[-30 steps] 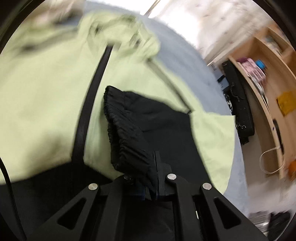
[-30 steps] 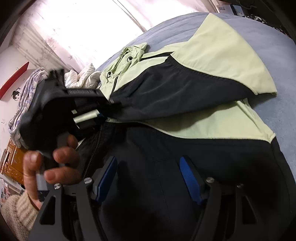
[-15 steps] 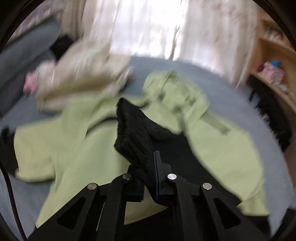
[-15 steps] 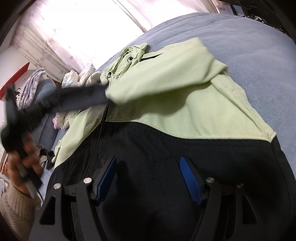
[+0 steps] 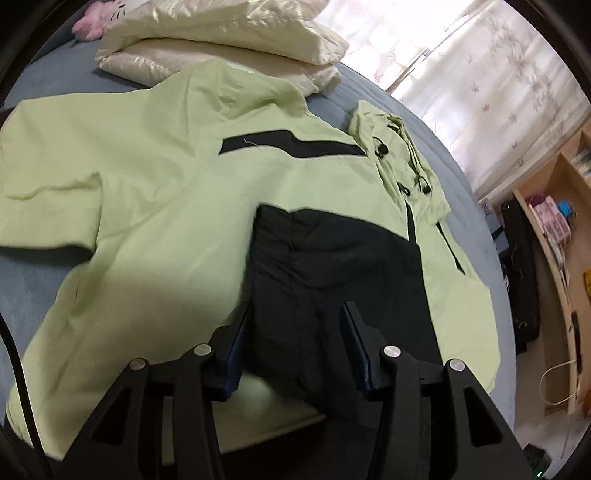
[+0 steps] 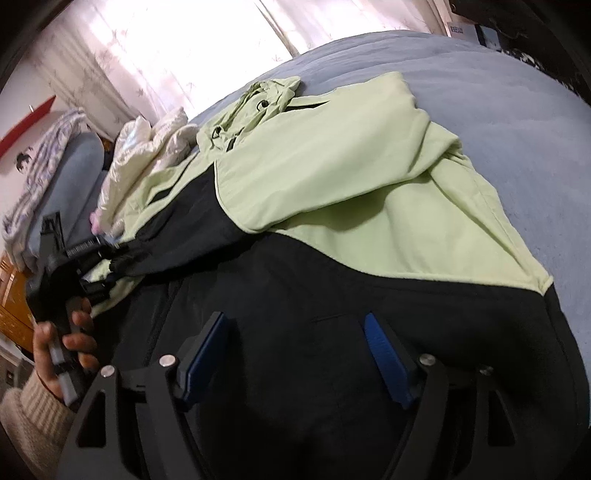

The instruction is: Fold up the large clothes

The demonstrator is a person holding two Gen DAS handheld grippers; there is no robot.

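Left wrist view.
- Jacket [image 5: 177, 206]: pale green with black panels, spread flat on the blue bed cover [image 5: 48, 85], hood [image 5: 391, 147] with black cord toggles toward the window.
- Black sleeve [image 5: 332, 258]: folded inward across the green chest, cuff end lying between the fingers of the left gripper [image 5: 297, 332].
- Left gripper: jaws parted, blue pads either side of the black cuff, not pressing it; contact with the fabric cannot be told.
- Cream padded garment [image 5: 221, 40]: folded pile beyond the jacket's shoulder, touching its upper edge.
- Pink plush item [image 5: 88, 26]: just beside the cream pile, far left.
- Curtains [image 5: 480, 74]: sheer, leaf-patterned, brightly backlit.
- Wooden shelving [image 5: 554, 206]: right edge, holding small boxes; black bag [image 5: 521, 273] against it beside the bed.

Right wrist view.
- Right gripper [image 6: 295, 332]: jaws wide apart, blue pads hovering above the jacket's black lower panel [image 6: 332, 332], nothing between them.
- Jacket: green sleeve portion folded over the chest, continuing as black sleeve toward the left.
- Left gripper [image 6: 110, 262]: seen at far left at the black cuff end, held by a bare hand [image 6: 62, 343] with a cream knitted cuff at the wrist.
- Cream padded garment [image 6: 147, 144]: beyond the hood.
- Bed cover [image 6: 517, 110]: bare blue at right.
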